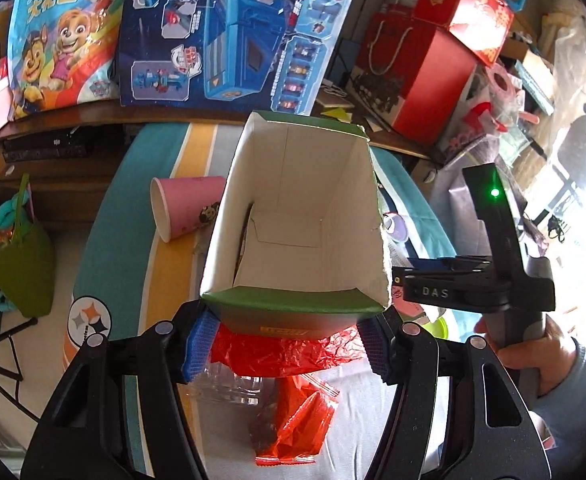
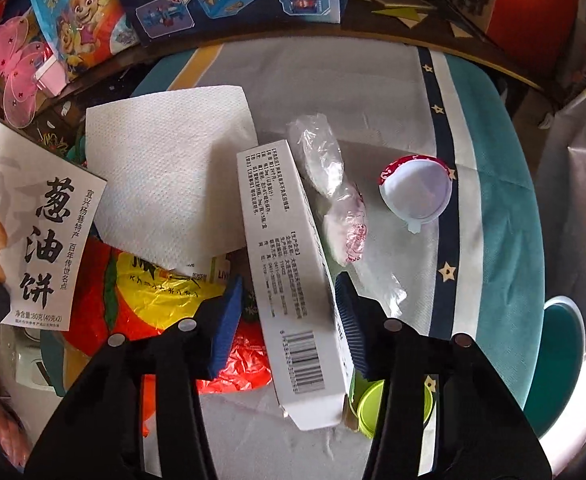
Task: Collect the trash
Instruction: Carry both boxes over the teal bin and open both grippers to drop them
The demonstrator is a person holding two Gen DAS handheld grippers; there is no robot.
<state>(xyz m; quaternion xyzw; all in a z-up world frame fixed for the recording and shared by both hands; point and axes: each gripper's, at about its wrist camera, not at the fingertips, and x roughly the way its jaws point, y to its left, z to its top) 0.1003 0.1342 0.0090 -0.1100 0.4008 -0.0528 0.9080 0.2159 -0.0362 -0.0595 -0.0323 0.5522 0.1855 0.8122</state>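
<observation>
Left gripper [image 1: 289, 340]: blue pads clamped on the near end of an open green-edged cardboard carton [image 1: 293, 224], its white interior empty. Beneath it, crumpled red foil wrappers [image 1: 289, 354] and a clear plastic tray [image 1: 229, 388] on the striped cloth-covered worktop [image 1: 165, 152].

Right gripper [image 2: 289, 320]: jaws narrowed around a long white printed cardboard box [image 2: 293, 288], the right pad touching its side, the left just clear.

Beyond: white paper towel [image 2: 165, 168], clear plastic bags [image 2: 325, 164], pale lidded jelly cup [image 2: 417, 188], pink paper cup [image 1: 185, 208] lying on its side.
</observation>
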